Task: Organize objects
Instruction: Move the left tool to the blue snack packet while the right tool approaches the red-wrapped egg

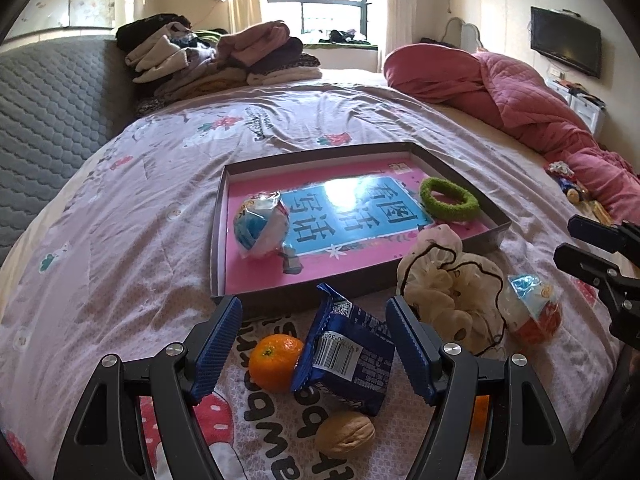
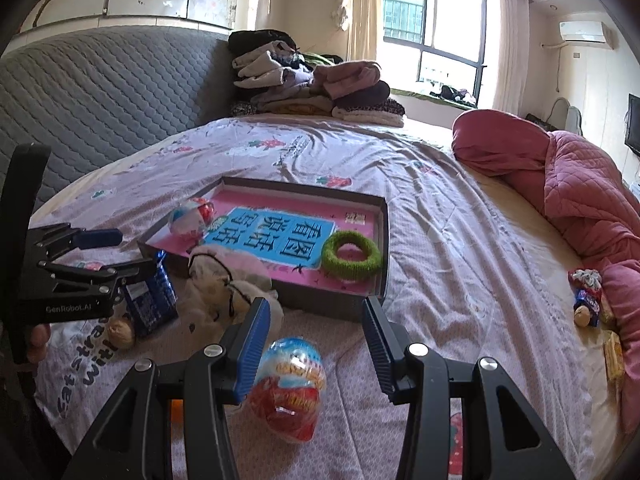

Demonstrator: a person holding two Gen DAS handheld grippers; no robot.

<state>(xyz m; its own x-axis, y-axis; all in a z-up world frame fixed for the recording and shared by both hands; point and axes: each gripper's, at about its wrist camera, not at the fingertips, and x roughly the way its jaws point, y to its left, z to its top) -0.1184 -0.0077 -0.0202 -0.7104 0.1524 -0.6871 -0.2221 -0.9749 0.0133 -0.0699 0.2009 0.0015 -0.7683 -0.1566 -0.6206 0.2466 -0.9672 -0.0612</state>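
The left gripper (image 1: 314,312) hangs over the bed (image 1: 160,184) with its jaws spread wide, gripping nothing. Between its fingers lies a blue snack packet (image 1: 348,354), tilted, with its barcode up. An orange (image 1: 275,362) touches the packet on the side of the left finger, and a walnut (image 1: 345,434) sits just below the packet, nearer the gripper's base. Straight ahead of the fingertips is a shallow tray (image 1: 218,216) with a pink and blue card in its bottom; a wrapped toy egg (image 1: 262,224) and a green hair ring (image 1: 449,200) lie in it. Beyond the right finger a cream scrunchie (image 1: 448,284) lies against the tray's near corner.

The right gripper (image 2: 316,320) is also wide open and empty. A second wrapped egg (image 2: 292,394), red and blue, lies on the sheet between its fingers, close to the left one. The tray (image 2: 340,304) stands just ahead of the tips. A pink quilt (image 2: 580,176) is heaped far off to the right.
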